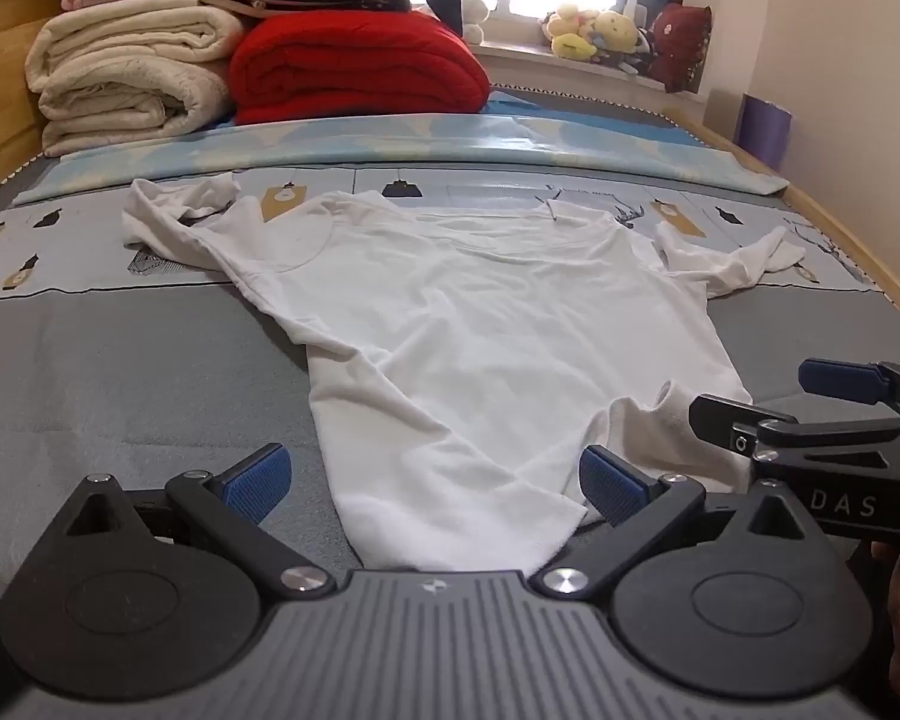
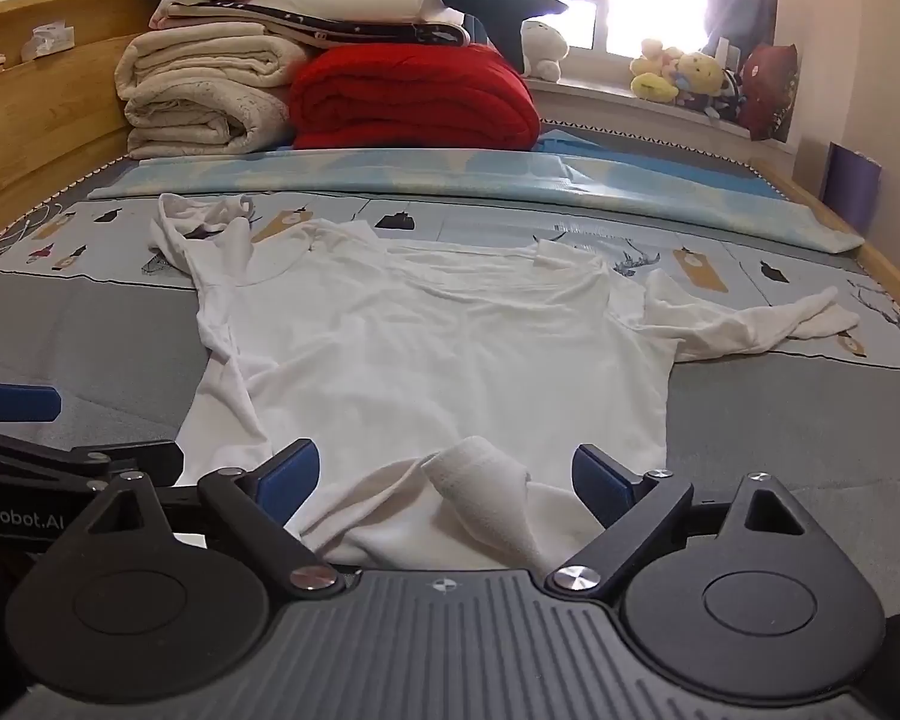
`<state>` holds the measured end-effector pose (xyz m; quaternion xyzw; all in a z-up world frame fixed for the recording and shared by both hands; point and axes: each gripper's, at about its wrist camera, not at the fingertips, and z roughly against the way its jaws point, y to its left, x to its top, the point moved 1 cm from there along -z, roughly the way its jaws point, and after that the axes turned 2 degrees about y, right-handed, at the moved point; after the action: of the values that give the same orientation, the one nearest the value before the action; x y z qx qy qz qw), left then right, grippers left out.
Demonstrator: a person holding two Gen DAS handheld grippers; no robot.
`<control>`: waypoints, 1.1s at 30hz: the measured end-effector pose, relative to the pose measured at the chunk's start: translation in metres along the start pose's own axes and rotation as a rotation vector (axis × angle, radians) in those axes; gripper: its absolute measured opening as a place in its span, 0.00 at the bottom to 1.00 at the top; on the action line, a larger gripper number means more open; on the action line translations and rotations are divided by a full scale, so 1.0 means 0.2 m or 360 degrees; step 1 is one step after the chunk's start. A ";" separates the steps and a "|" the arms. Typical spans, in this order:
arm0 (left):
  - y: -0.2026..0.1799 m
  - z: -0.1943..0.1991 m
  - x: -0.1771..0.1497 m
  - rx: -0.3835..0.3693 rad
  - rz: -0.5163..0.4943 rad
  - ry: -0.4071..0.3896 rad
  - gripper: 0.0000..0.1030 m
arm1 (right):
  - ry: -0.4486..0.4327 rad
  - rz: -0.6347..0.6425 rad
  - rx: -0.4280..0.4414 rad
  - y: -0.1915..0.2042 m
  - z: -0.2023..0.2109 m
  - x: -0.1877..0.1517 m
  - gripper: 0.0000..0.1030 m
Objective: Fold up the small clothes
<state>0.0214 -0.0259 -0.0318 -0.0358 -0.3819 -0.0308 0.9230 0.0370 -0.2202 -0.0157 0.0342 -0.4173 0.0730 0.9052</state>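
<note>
White shirt [image 1: 480,312] spread flat on the bed [image 1: 120,372], hem at 6 o'clock between both tongs, left [image 1: 435,483] and right [image 2: 444,480], each spread wide and empty; pinching only the rumpled top layer risks a crooked fold.

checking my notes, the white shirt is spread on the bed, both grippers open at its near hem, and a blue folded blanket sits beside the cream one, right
Not quite: the folded blanket beside the cream blanket is red, as the left wrist view shows. The white shirt does lie spread on the bed, left gripper and right gripper open.
</note>
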 end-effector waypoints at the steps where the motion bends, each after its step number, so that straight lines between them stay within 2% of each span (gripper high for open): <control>1: 0.00 0.00 0.00 0.0000 0.0000 0.0001 0.99 | -0.0003 0.0003 0.0000 0.00 0.00 0.00 0.87; 33: 0.01 0.00 0.00 0.0005 0.0017 0.0004 0.99 | -0.0018 0.0035 -0.0013 0.03 0.00 0.00 0.84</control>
<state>0.0226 -0.0239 -0.0320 -0.0362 -0.3805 -0.0252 0.9237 0.0351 -0.2144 -0.0153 0.0263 -0.4230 0.0809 0.9021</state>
